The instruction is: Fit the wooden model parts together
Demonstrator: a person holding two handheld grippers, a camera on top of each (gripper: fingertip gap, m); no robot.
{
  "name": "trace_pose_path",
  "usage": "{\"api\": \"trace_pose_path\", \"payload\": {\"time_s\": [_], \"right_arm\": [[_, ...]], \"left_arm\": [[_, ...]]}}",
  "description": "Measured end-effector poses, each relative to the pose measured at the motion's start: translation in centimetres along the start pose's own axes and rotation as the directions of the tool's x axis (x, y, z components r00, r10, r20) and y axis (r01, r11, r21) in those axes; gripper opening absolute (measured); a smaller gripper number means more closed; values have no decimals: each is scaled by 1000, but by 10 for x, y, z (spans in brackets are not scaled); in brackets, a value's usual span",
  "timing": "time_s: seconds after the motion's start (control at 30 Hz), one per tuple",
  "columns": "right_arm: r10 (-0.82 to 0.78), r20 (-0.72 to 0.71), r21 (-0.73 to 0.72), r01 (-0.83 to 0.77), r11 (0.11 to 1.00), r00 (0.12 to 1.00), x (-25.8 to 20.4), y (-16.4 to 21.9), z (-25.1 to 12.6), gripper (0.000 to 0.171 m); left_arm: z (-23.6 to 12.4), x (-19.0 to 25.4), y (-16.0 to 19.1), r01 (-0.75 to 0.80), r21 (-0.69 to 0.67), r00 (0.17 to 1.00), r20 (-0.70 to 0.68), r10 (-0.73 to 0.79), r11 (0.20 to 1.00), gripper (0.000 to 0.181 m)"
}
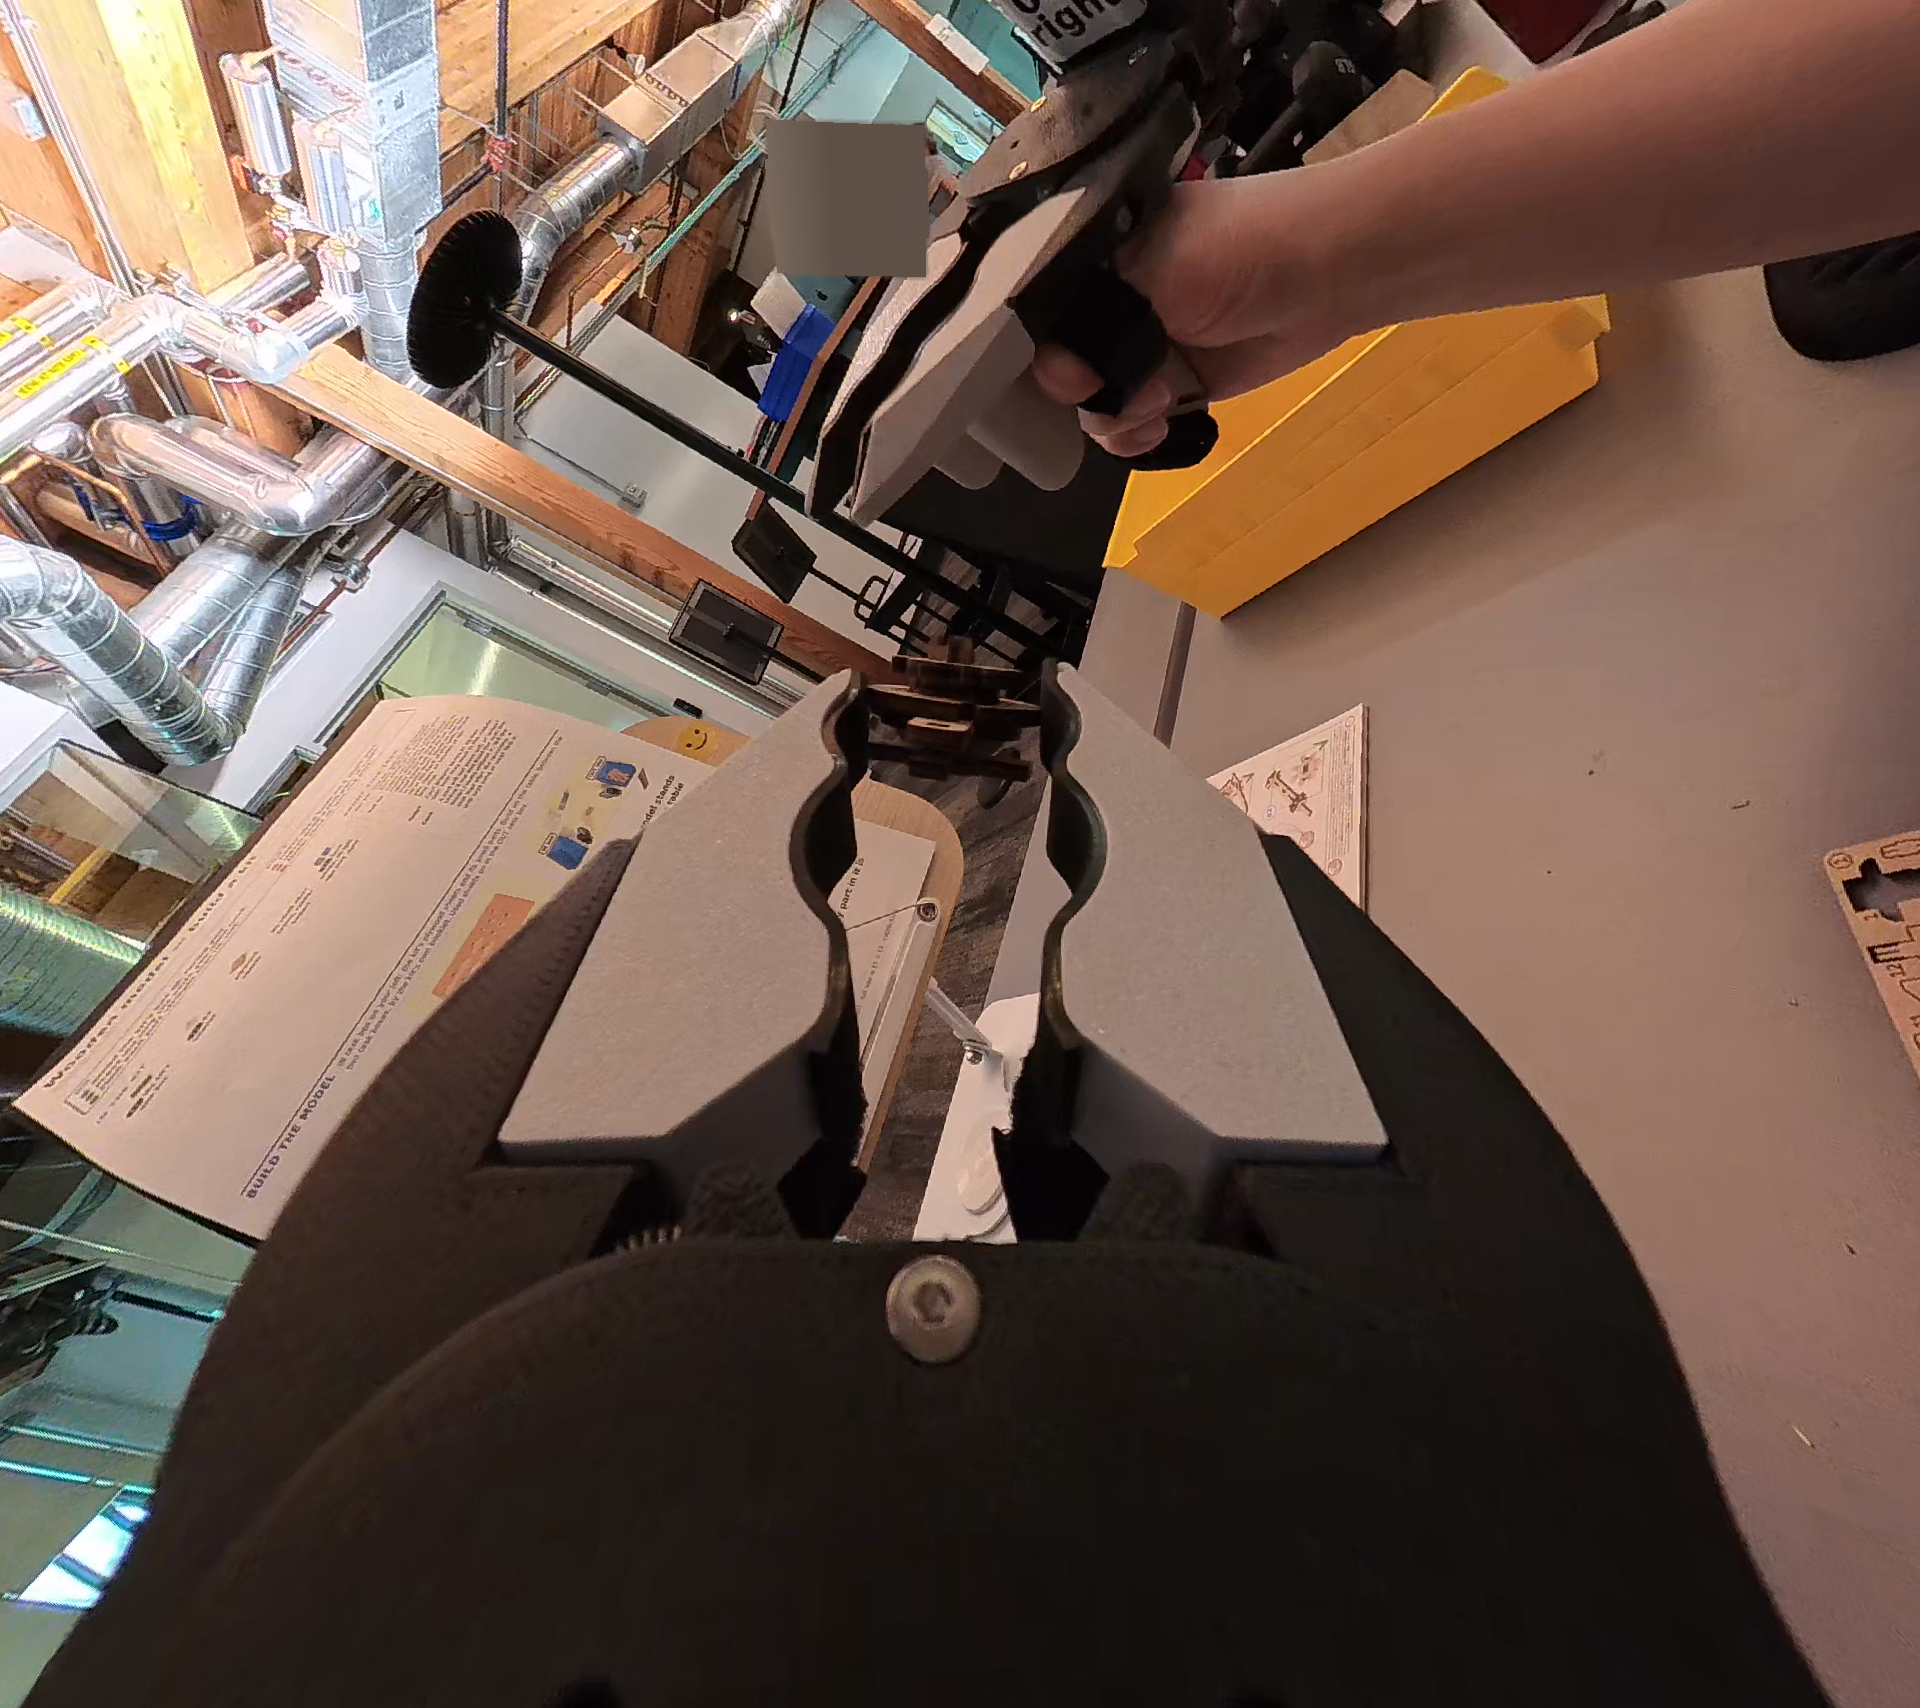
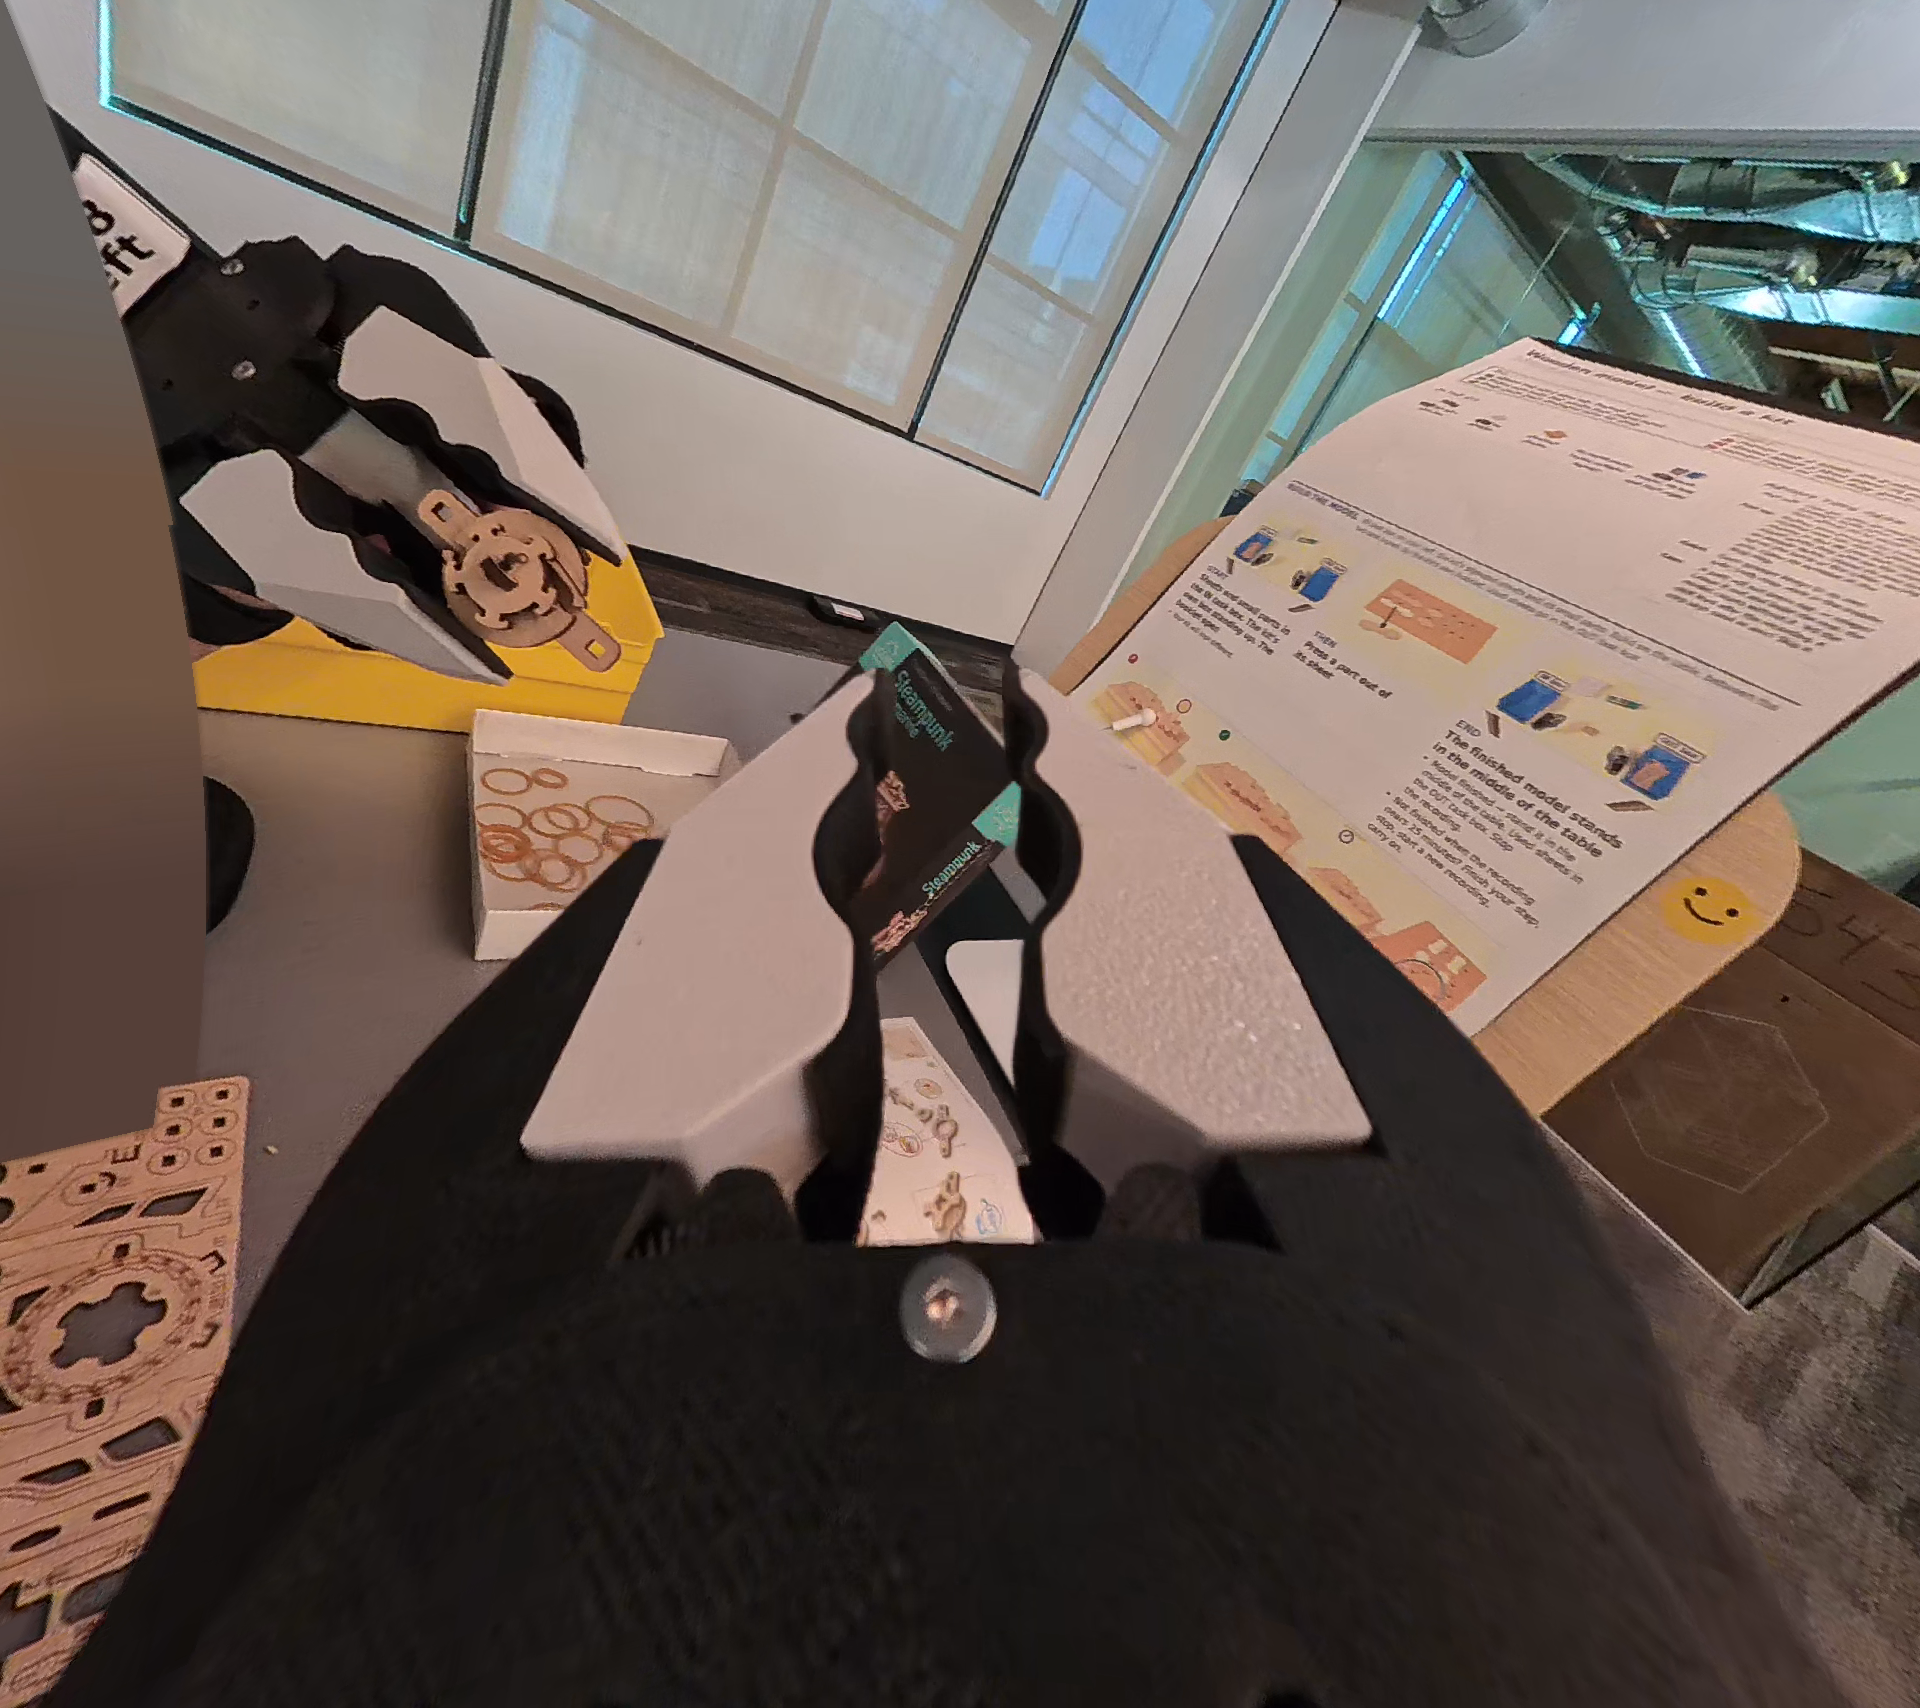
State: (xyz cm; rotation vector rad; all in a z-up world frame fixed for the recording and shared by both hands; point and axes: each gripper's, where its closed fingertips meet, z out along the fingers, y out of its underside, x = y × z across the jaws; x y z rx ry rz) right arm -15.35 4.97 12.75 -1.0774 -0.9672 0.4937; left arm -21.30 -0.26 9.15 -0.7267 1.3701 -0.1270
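My left gripper point(image 1: 948, 684) is shut on a small wooden gear assembly point(image 1: 951, 720) of stacked round, notched parts, held at the fingertips in the air beyond the table edge. In the right wrist view the left gripper point(image 2: 556, 614) shows at the left, with the round assembly point(image 2: 509, 580) face-on and a tab with a square hole sticking out below. My right gripper point(image 2: 935, 687) is open and empty, to the right of the assembly and apart from it. In the left wrist view a hand holds the right gripper point(image 1: 831, 505) above and behind the assembly.
A punched plywood parts sheet point(image 2: 104, 1326) lies at the lower left on the grey table point(image 1: 1558, 983). A white tray of rings point(image 2: 551, 827), a yellow bin point(image 1: 1351, 453), a black box point(image 2: 925, 806), a picture booklet point(image 1: 1304, 791) and a large instruction sheet point(image 2: 1507, 671) are around. The gap from one gripper's tips to the other's is roughly 9 cm.
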Motion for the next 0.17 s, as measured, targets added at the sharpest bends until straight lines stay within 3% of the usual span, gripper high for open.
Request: {"api": "trace_pose_path", "payload": {"time_s": [0.03, 0.17], "right_arm": [[0, -11, -4, 0, 1000, 1000, 2, 1, 0, 19], [38, -56, -22, -39, 999, 998, 11, 5, -1, 16]], "left_arm": [[0, 0, 0, -1, 0, 1000, 1, 1, 1000, 30], [-1, -1, -3, 1, 8, 1000, 4, -1, 1000, 30]]}}
